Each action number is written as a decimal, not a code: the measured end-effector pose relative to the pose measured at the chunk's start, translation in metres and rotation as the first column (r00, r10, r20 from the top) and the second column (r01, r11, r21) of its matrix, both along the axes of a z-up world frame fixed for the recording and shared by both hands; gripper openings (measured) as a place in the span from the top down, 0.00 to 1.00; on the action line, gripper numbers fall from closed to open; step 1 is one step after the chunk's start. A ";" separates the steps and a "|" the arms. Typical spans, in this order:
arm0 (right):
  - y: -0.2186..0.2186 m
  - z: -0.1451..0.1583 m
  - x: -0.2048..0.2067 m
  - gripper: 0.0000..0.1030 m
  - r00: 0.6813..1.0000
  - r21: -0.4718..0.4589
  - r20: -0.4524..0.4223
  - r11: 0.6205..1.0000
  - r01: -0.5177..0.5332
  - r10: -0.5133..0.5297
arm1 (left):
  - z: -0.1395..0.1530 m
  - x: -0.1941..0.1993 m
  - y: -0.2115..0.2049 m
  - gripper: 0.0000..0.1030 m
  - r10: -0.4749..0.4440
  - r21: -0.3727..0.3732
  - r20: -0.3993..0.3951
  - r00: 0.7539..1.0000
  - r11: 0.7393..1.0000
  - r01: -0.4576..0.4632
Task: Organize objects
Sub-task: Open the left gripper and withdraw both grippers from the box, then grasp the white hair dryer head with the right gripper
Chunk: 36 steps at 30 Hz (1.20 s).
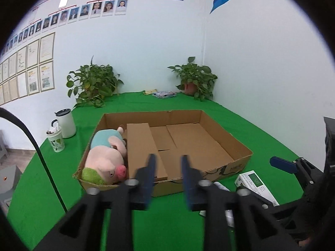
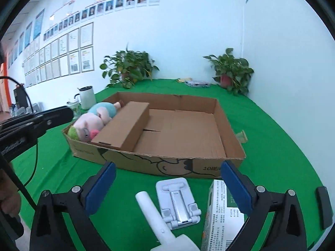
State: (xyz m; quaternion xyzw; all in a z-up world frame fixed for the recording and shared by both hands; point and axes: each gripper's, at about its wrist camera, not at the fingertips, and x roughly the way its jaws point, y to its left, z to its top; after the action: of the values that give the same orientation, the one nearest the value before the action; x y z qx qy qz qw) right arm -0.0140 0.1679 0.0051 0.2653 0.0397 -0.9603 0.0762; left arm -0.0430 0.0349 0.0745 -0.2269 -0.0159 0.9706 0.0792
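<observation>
A shallow cardboard tray (image 1: 240,163) (image 2: 159,165) lies on the green table. Inside it on the left lie a pink plush pig (image 1: 104,159) (image 2: 92,123) and a long brown carton (image 1: 142,148) (image 2: 123,125). My left gripper (image 1: 168,161) is open and empty, hovering over the tray's near edge. My right gripper (image 2: 168,182) is wide open and empty above a white phone stand (image 2: 178,202), a white handled tool (image 2: 152,215) and a green-and-white medicine box (image 2: 222,215) (image 1: 255,184) in front of the tray.
A white kettle (image 1: 66,123) (image 2: 86,97) and a patterned cup (image 1: 55,140) stand left of the tray. Two potted plants (image 1: 94,83) (image 1: 194,79) and a small printed box (image 1: 164,94) (image 2: 196,83) sit at the back. A black cable (image 1: 31,142) hangs at left.
</observation>
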 end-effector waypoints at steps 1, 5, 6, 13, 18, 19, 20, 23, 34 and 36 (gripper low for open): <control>-0.001 0.000 0.002 0.02 1.000 -0.003 0.000 1.000 -0.013 0.013 | 0.000 0.002 -0.003 0.08 0.025 0.005 -0.008 1.000 1.000 -0.025; -0.001 0.000 0.010 0.02 0.999 -0.006 -0.006 0.999 -0.050 0.050 | 0.002 0.011 -0.011 0.08 0.045 0.024 -0.023 0.999 0.999 -0.044; 0.000 0.000 0.012 0.01 0.999 -0.006 -0.009 0.999 -0.054 0.054 | 0.001 0.012 -0.012 0.08 0.046 0.028 -0.017 0.999 0.999 -0.045; 0.010 -0.007 0.030 0.02 0.987 -0.060 0.028 0.986 -0.153 0.155 | -0.015 0.012 -0.016 0.08 -0.003 0.069 0.069 0.998 0.998 -0.002; 0.014 -0.043 0.063 0.06 0.961 0.017 0.098 0.965 -0.260 0.257 | -0.054 0.006 -0.018 0.08 -0.096 0.138 0.222 0.970 0.988 0.066; 0.014 -0.054 0.068 0.08 0.955 0.033 0.124 0.960 -0.277 0.271 | -0.062 0.005 -0.017 0.08 -0.108 0.157 0.249 0.962 0.985 0.070; 0.014 -0.062 0.069 0.10 0.951 0.036 0.141 0.958 -0.283 0.275 | -0.070 0.003 -0.017 0.08 -0.116 0.174 0.273 0.955 0.982 0.069; 0.018 -0.085 0.066 0.19 0.952 0.081 0.196 0.964 -0.254 0.234 | -0.086 0.000 -0.012 0.08 -0.158 0.222 0.327 0.932 0.971 0.086; -0.003 -0.099 0.046 0.46 0.924 0.009 0.292 0.966 -0.260 0.246 | -0.094 0.001 -0.006 0.08 -0.229 0.260 0.342 0.911 0.955 0.142; -0.013 -0.095 0.050 0.40 0.912 -0.066 0.288 0.956 -0.286 0.292 | -0.096 -0.001 -0.013 0.08 -0.253 0.299 0.353 0.901 0.943 0.147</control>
State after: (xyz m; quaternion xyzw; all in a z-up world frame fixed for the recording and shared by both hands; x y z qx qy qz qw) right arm 0.0359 0.1547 -0.0899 0.3959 0.0559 -0.8884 0.2254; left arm -0.0441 0.0222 -0.0214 -0.4017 -0.1370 0.8821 0.2042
